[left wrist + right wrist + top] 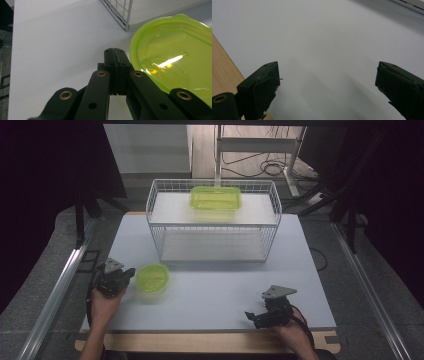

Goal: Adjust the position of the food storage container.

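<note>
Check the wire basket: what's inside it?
Inside the wire basket, a green rectangular container sits on the upper white shelf. The lower level looks bare. The container's contents cannot be made out, and the shelf under it is covered.

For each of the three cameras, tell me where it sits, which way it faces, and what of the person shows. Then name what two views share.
High view: above the person's side, facing forward and down on the table; both forearms, left gripper, right gripper, wire basket.
Left gripper view: on the left gripper, looking along its shut jaws beside the green bowl.
Right gripper view: on the right gripper, open jaws over bare table.
Shared: high and left gripper views both show bowl and basket.
</note>
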`<state>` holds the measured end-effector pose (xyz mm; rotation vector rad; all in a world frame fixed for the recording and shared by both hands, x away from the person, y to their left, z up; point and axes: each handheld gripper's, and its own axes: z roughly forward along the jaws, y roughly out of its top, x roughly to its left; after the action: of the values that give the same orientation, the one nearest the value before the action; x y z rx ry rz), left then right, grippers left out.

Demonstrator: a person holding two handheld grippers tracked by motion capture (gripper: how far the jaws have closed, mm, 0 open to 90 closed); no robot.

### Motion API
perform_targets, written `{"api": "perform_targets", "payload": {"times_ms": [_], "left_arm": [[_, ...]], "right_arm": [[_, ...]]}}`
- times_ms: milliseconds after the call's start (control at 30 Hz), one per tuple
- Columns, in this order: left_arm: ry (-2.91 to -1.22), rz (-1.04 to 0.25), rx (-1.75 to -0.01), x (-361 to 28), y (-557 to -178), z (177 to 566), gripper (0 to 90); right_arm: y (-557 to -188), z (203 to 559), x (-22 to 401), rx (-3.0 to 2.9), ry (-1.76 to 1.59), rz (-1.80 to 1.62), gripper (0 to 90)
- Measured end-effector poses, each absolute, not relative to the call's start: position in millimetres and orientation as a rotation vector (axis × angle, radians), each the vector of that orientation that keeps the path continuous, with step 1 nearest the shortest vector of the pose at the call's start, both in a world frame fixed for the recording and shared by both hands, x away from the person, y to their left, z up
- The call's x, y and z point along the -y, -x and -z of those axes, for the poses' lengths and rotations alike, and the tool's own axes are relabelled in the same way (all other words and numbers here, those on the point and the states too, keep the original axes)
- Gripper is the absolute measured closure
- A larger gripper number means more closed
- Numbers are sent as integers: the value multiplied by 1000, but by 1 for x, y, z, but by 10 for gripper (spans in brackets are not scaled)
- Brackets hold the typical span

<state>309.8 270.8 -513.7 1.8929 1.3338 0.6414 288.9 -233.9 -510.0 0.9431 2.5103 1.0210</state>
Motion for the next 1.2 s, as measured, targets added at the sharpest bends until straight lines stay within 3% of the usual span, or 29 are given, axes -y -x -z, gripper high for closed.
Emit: {"api": "perform_targets", "payload": {"times_ms": [467,1200], "left_arm": [[-1909,-630,-1304,-248,-311,513,900],[-2010,-561,-1135,-167,-304,507,900]], "right_arm": [[-289,512,233,-2529,-933,-998,61],[-289,512,233,-2538,-928,-984,61]]}}
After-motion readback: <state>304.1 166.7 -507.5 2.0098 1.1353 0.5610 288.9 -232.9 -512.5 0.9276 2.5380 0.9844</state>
